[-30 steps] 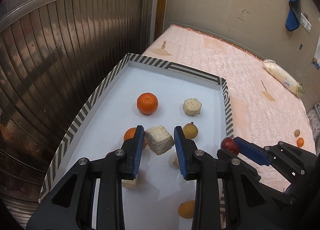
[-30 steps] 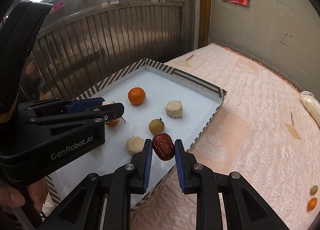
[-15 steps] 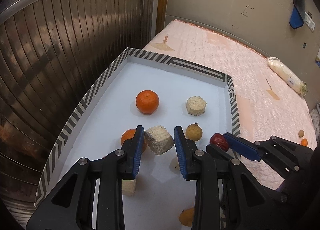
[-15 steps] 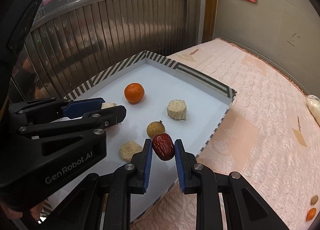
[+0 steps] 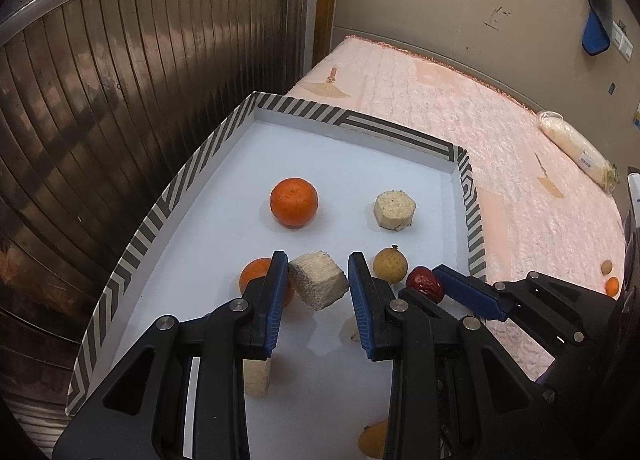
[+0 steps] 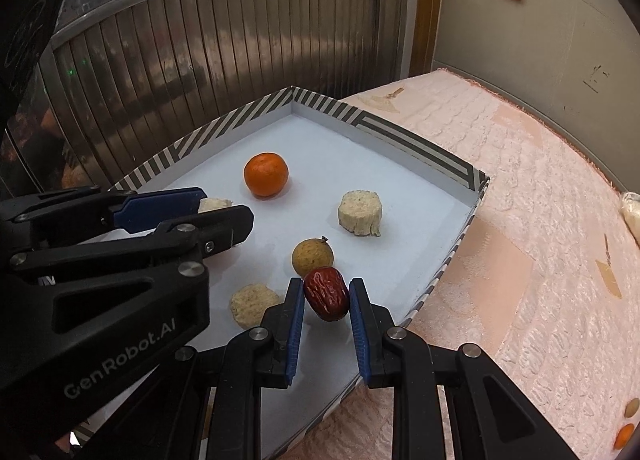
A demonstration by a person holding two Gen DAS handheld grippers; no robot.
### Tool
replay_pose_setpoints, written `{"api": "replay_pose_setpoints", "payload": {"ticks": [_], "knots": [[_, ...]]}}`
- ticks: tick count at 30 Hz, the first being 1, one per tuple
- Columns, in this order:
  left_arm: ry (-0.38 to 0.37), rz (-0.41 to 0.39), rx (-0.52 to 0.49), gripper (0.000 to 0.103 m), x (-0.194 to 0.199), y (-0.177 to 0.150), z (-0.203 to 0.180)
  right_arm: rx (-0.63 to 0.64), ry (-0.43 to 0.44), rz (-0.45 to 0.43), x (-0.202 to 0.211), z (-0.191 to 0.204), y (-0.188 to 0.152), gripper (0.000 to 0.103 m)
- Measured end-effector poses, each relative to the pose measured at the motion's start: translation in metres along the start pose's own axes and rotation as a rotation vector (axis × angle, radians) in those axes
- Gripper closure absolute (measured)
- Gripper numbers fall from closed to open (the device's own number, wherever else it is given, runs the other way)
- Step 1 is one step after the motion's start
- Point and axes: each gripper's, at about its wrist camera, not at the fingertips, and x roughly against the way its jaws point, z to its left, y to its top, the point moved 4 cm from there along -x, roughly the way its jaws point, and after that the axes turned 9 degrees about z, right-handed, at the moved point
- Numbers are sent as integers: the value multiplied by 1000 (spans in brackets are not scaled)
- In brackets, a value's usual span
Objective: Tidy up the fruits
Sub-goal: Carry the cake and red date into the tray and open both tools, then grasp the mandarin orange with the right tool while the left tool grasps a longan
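Inside a shallow white tray (image 5: 256, 124) with a black-and-white striped rim, set on a pink quilted bed (image 5: 500, 148), lie several pieces of food. Farthest in sits a round, glossy tangerine (image 5: 294, 203), and to its right a pale, fibrous, drum-shaped chunk (image 5: 394, 209). Nearer is a small, rough, yellow-brown round fruit (image 6: 312, 257) with a dark stem tip, and another flat fibrous chunk (image 6: 252, 305) lies on the tray floor beside it. A second tangerine (image 5: 256, 278) shows partly behind the left gripper (image 5: 318, 288), whose blue ribbed pads are clamped on a beige, coarse-grained cube (image 5: 319, 285) held above the tray floor. The right gripper (image 6: 326, 296) is squeezed tight on a wrinkled, shiny, dark red date (image 6: 326, 293), held over the tray's near right part, close to the yellow-brown fruit. Two small fruits (image 6: 628, 424) lie well apart on the bed, and a clear bag (image 5: 576, 150) rests at its far edge.
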Motion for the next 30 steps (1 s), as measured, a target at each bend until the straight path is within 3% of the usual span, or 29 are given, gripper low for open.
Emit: {"api": "replay_pose_setpoints", "payload": {"ticks": [8,12,21,30], "knots": [[7,0,2,72,3,-1,3,6,11,-25,9,3,-2,78],[6,-28,14,44,12,-2,6,5,12,-46,18,4,-3,70],[44,-125,-31,44,36,-3,-17,-39,-16,-96,46,-13,-17,67],[14,-140,-98,44,43,-9,-62,-131,-50,-126,71,-51,-42,64]]}}
